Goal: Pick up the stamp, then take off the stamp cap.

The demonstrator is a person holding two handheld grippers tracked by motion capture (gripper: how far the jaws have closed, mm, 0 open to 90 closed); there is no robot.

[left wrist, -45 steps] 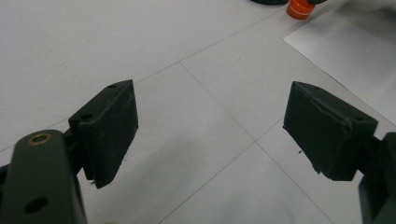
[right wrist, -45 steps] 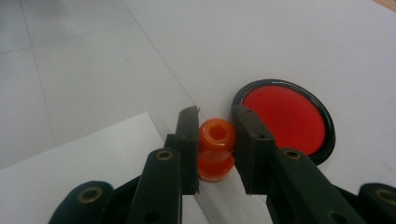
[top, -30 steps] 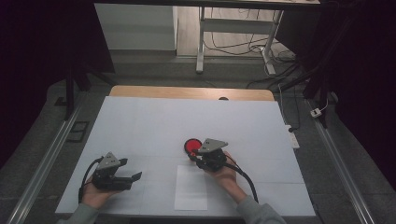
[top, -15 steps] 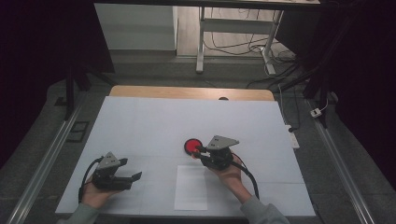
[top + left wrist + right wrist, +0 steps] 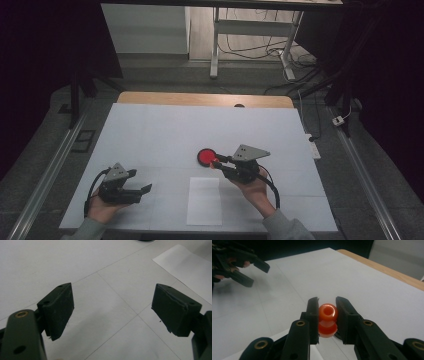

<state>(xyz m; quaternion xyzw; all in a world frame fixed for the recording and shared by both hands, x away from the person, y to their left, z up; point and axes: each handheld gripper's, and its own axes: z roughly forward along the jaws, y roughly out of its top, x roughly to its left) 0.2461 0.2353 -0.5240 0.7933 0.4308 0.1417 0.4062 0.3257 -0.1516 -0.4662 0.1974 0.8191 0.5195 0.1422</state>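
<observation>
high view: red disc just beside right hand-held gripper, white sheet near.

A glossy orange-red knob sits between black fingers, near a red disc, on a white counter with a wooden far edge.

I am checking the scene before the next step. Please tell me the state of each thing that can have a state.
Right gripper: shut on the red knob.
Red knob: gripped, lifted off the table.
Left gripper: open, nothing between its jaws.
Red disc: lying flat on the table.
White paper sheet: lying flat.
</observation>
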